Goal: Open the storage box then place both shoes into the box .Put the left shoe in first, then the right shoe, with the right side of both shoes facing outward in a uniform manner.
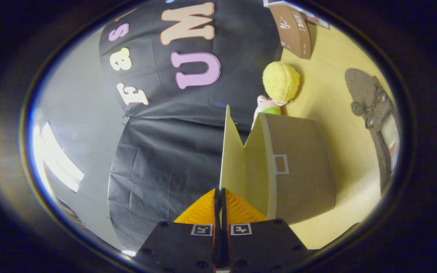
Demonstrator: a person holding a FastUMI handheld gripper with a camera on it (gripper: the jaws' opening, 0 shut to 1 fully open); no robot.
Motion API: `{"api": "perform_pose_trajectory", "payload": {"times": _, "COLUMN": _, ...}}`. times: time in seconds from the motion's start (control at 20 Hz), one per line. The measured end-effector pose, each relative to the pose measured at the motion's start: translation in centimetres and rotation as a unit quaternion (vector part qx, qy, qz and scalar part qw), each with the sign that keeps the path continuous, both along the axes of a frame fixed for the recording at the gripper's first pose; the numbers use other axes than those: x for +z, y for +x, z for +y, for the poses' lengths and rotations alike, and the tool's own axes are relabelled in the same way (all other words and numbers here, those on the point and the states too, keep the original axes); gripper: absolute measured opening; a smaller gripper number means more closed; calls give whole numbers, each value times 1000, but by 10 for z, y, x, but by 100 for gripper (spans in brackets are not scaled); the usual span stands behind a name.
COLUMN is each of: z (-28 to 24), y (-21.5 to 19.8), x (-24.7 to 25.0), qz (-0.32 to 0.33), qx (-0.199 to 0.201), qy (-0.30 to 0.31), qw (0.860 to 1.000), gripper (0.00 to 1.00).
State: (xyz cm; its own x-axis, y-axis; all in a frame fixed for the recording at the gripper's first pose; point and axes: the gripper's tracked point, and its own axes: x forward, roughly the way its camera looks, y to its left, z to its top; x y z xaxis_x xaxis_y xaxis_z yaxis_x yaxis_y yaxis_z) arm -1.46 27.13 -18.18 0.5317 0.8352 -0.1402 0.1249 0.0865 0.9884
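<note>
Off to the left runs the booth's black cloth wall (165, 151), creased and hanging in two panels, with a pale grey surface beyond it where bright strips of light (57, 157) glare. Coming across, the gripper (220, 199) has its two orange fingers (199, 212) drawn close together, and the thin edge of the storage box's lid (231, 151) runs straight down into the narrow slot between them; it looks pinched on that flap, though the actual contact at the tips is hard to make out. The lid stands lifted away from the storage box (302, 170), showing its pale cream inner face, with a V-shaped gap where flap and box body meet. The box itself is brown cardboard with a small pale rectangular patch on its side, and it sits on the yellow wooden surface (336, 113) just to the right of the fingers. Just past the far end of the box is a plush toy (281, 83) with a knobbly yellow head and a bit of pink and green below it. Farther off lies a brown printed carton (294, 32). At the far right, well apart from the box, lies a grey-brown shoe (372, 98) with laces, its opening turned away from the box.
</note>
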Motion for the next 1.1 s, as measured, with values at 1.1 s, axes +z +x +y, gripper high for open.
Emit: {"api": "perform_pose_trajectory", "payload": {"times": 1.1, "z": 161, "y": 27, "x": 96, "qz": -131, "qx": 62, "qy": -98, "qw": 985, "gripper": 3}}
